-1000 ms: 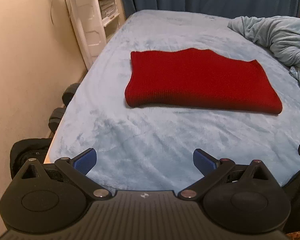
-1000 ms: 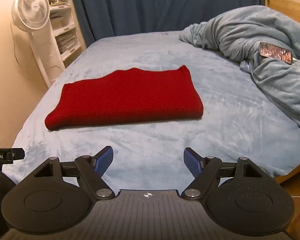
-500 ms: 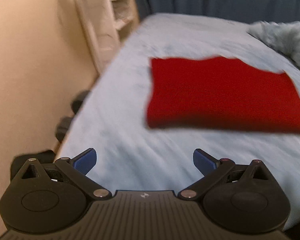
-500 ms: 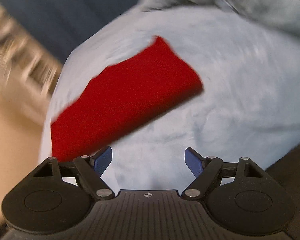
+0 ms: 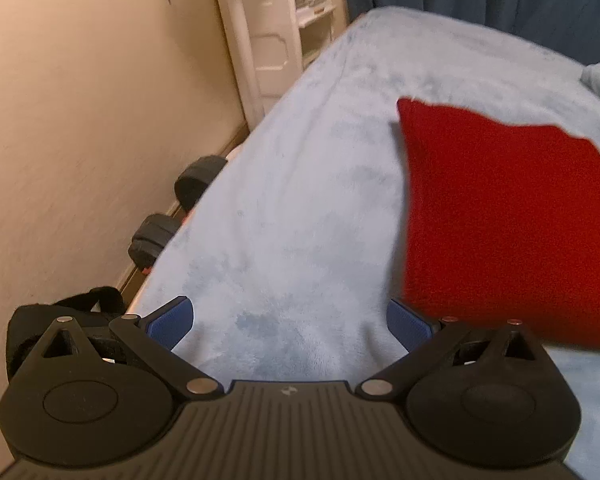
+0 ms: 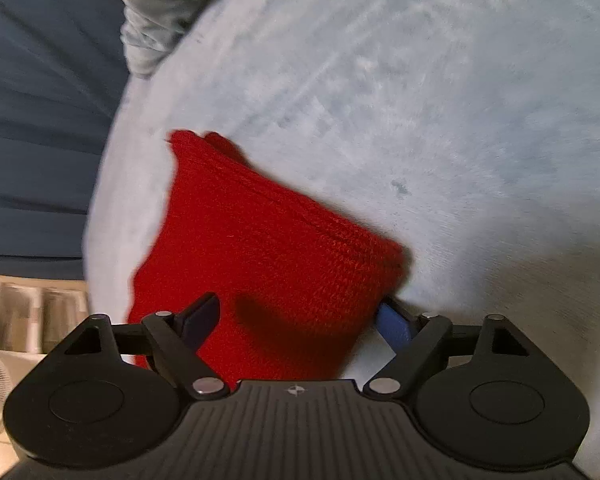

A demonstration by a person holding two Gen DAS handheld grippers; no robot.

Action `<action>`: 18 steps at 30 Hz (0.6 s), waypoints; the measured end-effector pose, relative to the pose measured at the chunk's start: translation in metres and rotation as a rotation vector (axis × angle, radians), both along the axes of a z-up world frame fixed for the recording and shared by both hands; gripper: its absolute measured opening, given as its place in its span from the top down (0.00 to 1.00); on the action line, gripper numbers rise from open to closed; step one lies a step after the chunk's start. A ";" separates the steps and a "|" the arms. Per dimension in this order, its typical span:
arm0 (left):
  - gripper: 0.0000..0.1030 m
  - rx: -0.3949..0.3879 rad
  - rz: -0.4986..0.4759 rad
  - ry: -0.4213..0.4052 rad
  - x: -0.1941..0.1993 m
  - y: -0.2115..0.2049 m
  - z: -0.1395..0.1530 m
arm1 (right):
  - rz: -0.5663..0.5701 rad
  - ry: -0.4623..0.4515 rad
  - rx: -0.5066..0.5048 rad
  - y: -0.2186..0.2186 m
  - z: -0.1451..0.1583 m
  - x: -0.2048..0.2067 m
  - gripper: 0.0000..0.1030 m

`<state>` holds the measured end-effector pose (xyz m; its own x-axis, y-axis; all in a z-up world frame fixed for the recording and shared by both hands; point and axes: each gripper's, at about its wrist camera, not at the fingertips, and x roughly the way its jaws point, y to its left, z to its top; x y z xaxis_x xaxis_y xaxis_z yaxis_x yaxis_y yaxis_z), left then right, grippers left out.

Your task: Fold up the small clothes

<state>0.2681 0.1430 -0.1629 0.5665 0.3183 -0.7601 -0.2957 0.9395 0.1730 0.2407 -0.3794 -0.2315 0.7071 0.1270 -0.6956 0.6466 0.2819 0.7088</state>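
A folded red knit garment (image 5: pixel 508 224) lies flat on the light blue bed cover (image 5: pixel 300 208). My left gripper (image 5: pixel 290 322) is open and empty, low over the bed just left of the garment's near left corner. In the right wrist view the view is rolled sideways; the garment (image 6: pixel 268 264) fills the space in front of my right gripper (image 6: pixel 300 320). The right gripper is open with its jaws on either side of the garment's end, one fingertip (image 6: pixel 200 316) over the cloth and the other (image 6: pixel 394 322) at its edge.
A beige wall (image 5: pixel 80 120) and a white shelf unit (image 5: pixel 276 20) stand left of the bed. Dark dumbbells (image 5: pixel 198 178) lie on the floor by the bed edge. A crumpled grey-blue blanket (image 6: pixel 156 12) and dark curtain (image 6: pixel 40 140) lie beyond.
Both grippers moved forward and down toward the garment. The right gripper rolled sideways and now straddles the garment's right end; the left one shifted to the near left corner.
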 end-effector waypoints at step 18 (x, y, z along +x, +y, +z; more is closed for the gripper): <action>0.00 -0.148 0.101 -0.028 0.002 0.039 -0.029 | 0.265 0.079 -0.668 0.078 0.113 0.063 0.84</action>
<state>0.2701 0.1824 -0.1923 0.5589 0.2601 -0.7874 -0.3922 0.9195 0.0254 0.3041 -0.3016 -0.1189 0.6561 -0.1829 -0.7322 0.5388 0.7929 0.2847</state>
